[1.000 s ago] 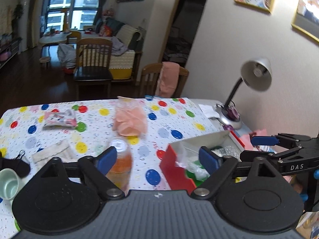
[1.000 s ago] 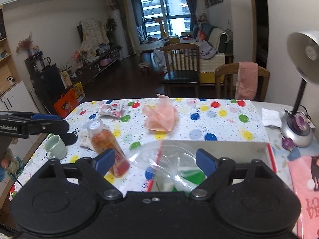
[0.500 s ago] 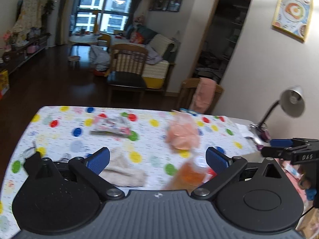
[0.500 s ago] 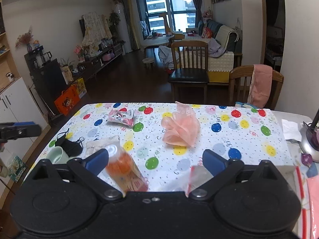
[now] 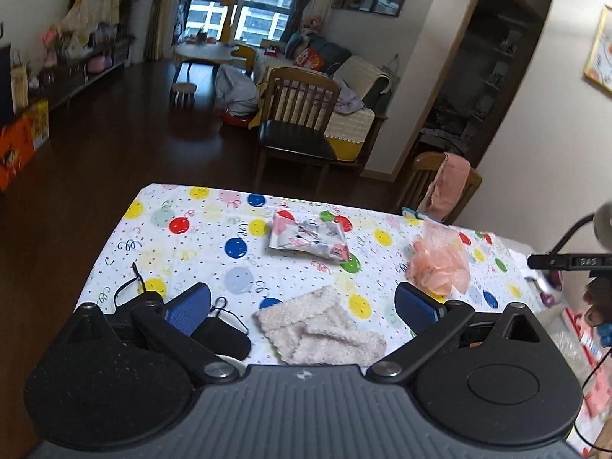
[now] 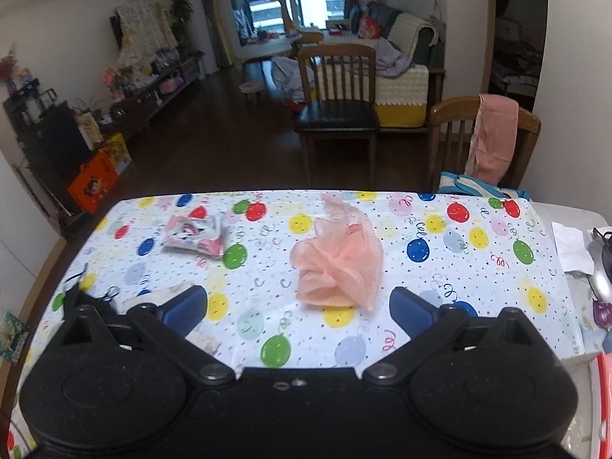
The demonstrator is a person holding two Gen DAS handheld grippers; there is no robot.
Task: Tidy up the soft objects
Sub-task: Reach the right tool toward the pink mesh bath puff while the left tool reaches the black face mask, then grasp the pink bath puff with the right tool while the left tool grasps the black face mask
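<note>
Between picks, both wide and empty: left hand-held gripper (image 5: 302, 302) over the fluffy cream folded cloth (image 5: 319, 327) at the worktop's (image 5: 183, 252) near edge, right hand-held gripper (image 6: 298, 306) facing the peach mesh bath pouf (image 6: 338, 267) mid-worktop; next, probably lowering and closing gently on each.

Left gripper (image 5: 302, 306) black, blue pads, ribbed grey housing, right gripper (image 6: 298, 306) alike, all-black housing

"DAS" on the right gripper (image 5: 570, 261)
</note>
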